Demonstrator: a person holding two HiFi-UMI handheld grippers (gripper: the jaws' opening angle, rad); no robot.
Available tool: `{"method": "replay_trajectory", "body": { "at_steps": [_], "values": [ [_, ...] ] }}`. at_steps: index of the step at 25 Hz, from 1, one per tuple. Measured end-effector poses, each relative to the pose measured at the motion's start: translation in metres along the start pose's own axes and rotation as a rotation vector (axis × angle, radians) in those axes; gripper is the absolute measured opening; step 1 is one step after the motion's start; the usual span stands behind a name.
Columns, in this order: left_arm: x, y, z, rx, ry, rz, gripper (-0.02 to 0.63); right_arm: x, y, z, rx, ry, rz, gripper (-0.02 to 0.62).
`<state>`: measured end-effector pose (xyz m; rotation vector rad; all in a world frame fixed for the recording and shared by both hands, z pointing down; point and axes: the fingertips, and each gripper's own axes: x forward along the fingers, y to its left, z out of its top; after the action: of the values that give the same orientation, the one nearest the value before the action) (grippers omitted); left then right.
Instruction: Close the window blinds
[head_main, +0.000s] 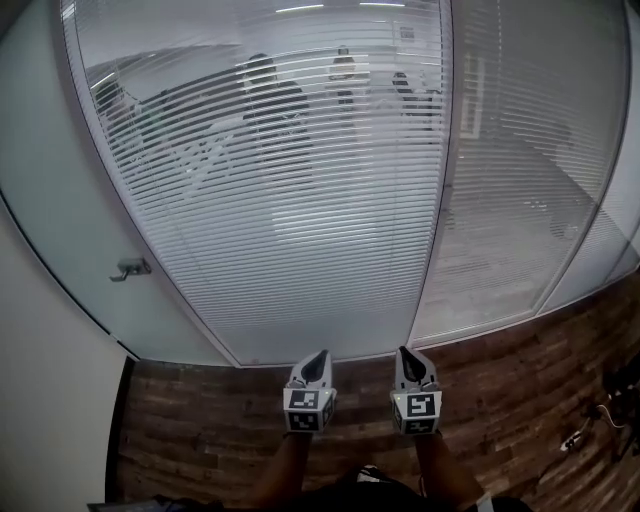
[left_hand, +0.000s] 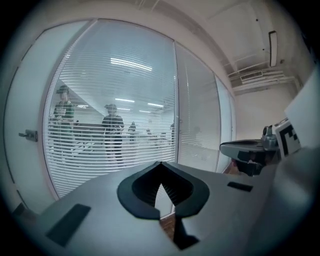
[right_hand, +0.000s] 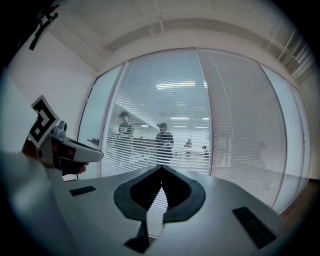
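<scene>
We held the left gripper (head_main: 318, 358) and right gripper (head_main: 406, 355) side by side above the wood floor (head_main: 200, 420), both pairs of fingers closed on nothing. The blinds (head_main: 260, 200) hung across the window ahead, apart from both grippers. Their slats were open enough to show people (head_main: 272, 105) beyond, with a door handle (head_main: 130, 268) to the left.

Soft white light is coming through the window blinds (head_main: 260, 180) from long ceiling lights (right_hand: 180, 85) behind them. The wooden floor (head_main: 220, 420) is looking dim. Straight lines are bending near the edges, and the corners of both gripper views are showing black.
</scene>
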<state>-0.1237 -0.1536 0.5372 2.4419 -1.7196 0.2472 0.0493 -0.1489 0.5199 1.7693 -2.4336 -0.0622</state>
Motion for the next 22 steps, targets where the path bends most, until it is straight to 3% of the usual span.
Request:
{"method": "replay_trajectory", "body": {
  "at_steps": [10,14,19,22],
  "values": [
    [0.029,-0.012,-0.002,-0.002,0.016,-0.013,-0.005,0.029,-0.019,-0.006,0.038,0.016,0.017,0.002],
    [0.030,-0.002,0.001,-0.003,0.007,0.006,-0.005,0.044,-0.019,-0.006,0.024,0.008,0.018,0.002],
    [0.037,0.015,0.003,-0.062,0.014,0.021,-0.005,0.056,-0.017,-0.010,0.010,0.045,0.018,0.002],
    [0.050,0.020,0.006,-0.043,0.007,0.019,-0.005,0.064,-0.014,-0.011,0.037,0.022,0.038,0.002]
  ]
}}
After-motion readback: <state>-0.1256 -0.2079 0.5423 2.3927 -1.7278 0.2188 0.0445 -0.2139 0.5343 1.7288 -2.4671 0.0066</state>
